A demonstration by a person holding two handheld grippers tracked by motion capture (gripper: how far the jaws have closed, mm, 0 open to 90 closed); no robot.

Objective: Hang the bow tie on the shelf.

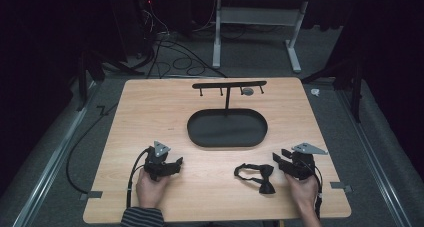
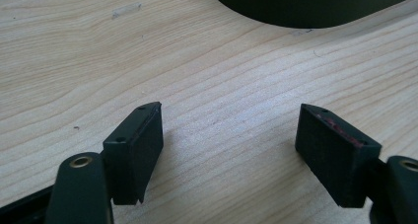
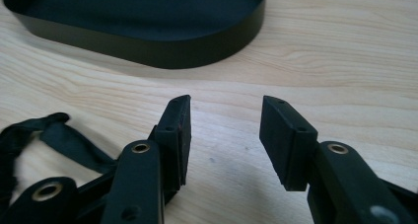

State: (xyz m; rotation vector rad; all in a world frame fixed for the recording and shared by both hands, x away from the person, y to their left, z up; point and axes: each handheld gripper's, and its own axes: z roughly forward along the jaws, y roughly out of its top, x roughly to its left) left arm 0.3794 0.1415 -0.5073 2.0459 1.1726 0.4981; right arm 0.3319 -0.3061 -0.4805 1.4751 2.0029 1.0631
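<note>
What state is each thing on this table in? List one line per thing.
Bow tie: lying flat on the table, strap looped, not gripped.
Oval tray: empty.
Hook stand: upright behind the tray.
Left gripper: open, nothing between the jaws.
Right gripper: open, nothing between the jaws.

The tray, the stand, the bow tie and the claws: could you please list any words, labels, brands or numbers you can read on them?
None can be read: the tray, stand, bow tie, left claw and right claw show plain black surfaces, and the table is bare wood grain.
</note>
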